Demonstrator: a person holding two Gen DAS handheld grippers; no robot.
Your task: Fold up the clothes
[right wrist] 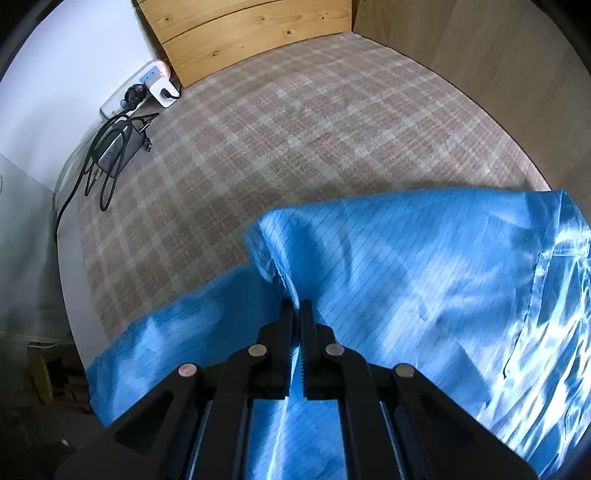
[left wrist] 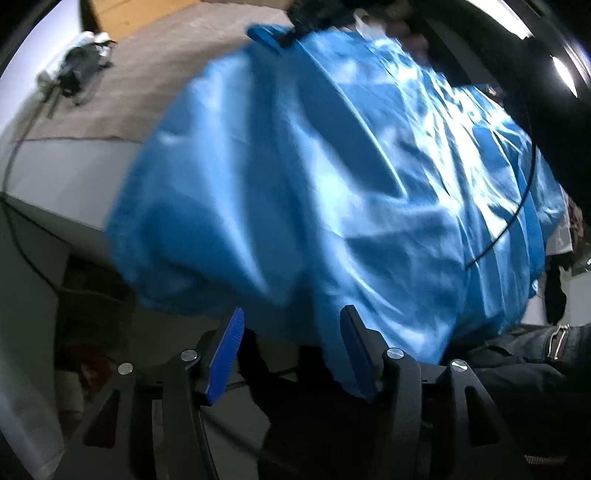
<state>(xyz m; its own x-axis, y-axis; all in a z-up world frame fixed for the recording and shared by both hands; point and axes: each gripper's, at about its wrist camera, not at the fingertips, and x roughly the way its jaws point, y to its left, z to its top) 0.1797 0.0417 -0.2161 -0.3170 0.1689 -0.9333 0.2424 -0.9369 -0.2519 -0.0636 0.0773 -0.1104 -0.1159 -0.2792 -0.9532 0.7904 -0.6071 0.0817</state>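
bed surface is a plaid pink/beige cover [right wrist: 295,140], flat and mostly bare, with a wooden headboard [right wrist: 251,33] at the far end and a pale wood panel [right wrist: 498,74] along its right side. white wall [right wrist: 55,74] on the left; at the far-left corner of the bed a white power strip [right wrist: 155,83] with plugs in it, and just in front of it a black power adapter [right wrist: 114,147] with its cable [right wrist: 70,192] coiled and trailing off the bed edge. blue garment [right wrist: 424,295], shiny with thin pinstripes, lies over the near part of the bed, hem hanging past the near-left edge, heavily creased on the right. right gripper [right wrist: 297,314] has its jaws pressed together on a raised fold of the garment, cloth running between the fingers. from the left wrist view the garment [left wrist: 314,184] fills most of the frame, blurred; left gripper [left wrist: 291,354] is spread wide, blue pads [left wrist: 227,354] apart, right pad right at the garment's lower edge, nothing clamped. dark clothing of the person [left wrist: 535,369] at lower right, thin black cable [left wrist: 517,221] crossing the cloth. under the bed edge it's dark, can't make out details.
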